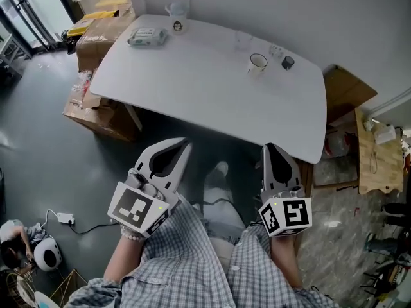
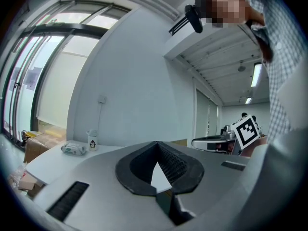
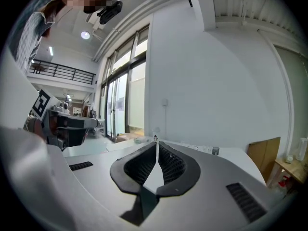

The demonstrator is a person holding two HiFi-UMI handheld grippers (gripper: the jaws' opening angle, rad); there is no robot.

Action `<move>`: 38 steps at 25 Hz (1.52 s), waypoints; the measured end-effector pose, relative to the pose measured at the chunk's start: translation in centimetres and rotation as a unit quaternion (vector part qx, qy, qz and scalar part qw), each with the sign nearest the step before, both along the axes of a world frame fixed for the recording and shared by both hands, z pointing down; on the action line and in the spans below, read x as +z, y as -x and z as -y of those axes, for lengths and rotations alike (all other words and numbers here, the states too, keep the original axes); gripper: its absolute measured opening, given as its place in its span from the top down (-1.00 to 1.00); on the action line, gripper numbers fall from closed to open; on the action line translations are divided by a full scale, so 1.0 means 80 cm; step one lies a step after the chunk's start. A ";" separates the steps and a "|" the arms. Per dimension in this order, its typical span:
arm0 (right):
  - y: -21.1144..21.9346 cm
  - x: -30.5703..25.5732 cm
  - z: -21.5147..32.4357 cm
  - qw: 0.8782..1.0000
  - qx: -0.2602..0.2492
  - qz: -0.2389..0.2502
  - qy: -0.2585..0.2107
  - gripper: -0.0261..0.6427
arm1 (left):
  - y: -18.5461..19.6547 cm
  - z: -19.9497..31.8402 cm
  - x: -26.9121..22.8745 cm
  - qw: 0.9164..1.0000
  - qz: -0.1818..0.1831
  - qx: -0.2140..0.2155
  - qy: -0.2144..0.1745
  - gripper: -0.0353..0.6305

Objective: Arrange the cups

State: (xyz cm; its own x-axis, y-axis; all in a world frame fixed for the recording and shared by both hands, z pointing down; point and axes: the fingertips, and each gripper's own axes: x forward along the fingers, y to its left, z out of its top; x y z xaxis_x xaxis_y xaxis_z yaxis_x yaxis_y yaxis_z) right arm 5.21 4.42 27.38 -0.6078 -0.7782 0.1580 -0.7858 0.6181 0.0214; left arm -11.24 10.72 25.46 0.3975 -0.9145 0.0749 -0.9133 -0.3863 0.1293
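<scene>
On the white table [image 1: 192, 76] a white cup with a dark rim [image 1: 257, 63] stands toward the far right, a small dark cup [image 1: 288, 62] just right of it. Two clear glasses [image 1: 243, 40] [image 1: 276, 50] stand behind them. A penguin-print cup [image 1: 178, 20] is at the far edge; it also shows in the left gripper view [image 2: 91, 141]. My left gripper [image 1: 183, 145] and right gripper [image 1: 270, 147] hang short of the table's near edge, both shut with nothing in them. The jaws meet in both gripper views [image 2: 156, 144] [image 3: 155, 140].
A pack of wipes [image 1: 146, 37] lies at the table's far left. Cardboard boxes [image 1: 99, 34] [image 1: 96, 114] sit on the floor left of the table. A wooden shelf [image 1: 376, 153] stands at the right. A power strip [image 1: 65, 218] lies on the floor.
</scene>
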 end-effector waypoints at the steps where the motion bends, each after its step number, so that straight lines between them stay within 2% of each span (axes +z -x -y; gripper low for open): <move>1: 0.003 0.000 0.008 1.000 -0.003 0.000 -0.001 0.83 | 0.003 0.005 0.000 1.000 0.004 -0.002 -0.001 0.87; 11: 0.043 -0.002 0.115 0.999 -0.050 -0.005 0.002 0.83 | 0.031 0.095 -0.003 0.999 0.007 -0.041 0.009 0.87; 20: 0.037 0.008 0.226 0.997 -0.071 -0.018 0.023 0.83 | 0.018 0.214 0.004 0.998 -0.006 -0.053 0.019 0.86; 29: 0.008 0.030 0.323 0.997 -0.060 -0.016 0.045 0.83 | -0.014 0.317 0.015 0.998 0.004 -0.045 0.038 0.87; 38: 0.002 0.056 0.367 0.997 -0.022 0.001 0.071 0.83 | -0.028 0.377 0.030 0.998 0.029 -0.001 0.058 0.87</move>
State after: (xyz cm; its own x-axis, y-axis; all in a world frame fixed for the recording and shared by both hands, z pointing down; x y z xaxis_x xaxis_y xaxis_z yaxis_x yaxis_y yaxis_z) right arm 5.02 -24.91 31.86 -0.6417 -0.7205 0.2628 -0.7576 0.6489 -0.0710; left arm -9.03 -19.45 27.83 0.3870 -0.8994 0.2031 -0.9215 -0.3692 0.1207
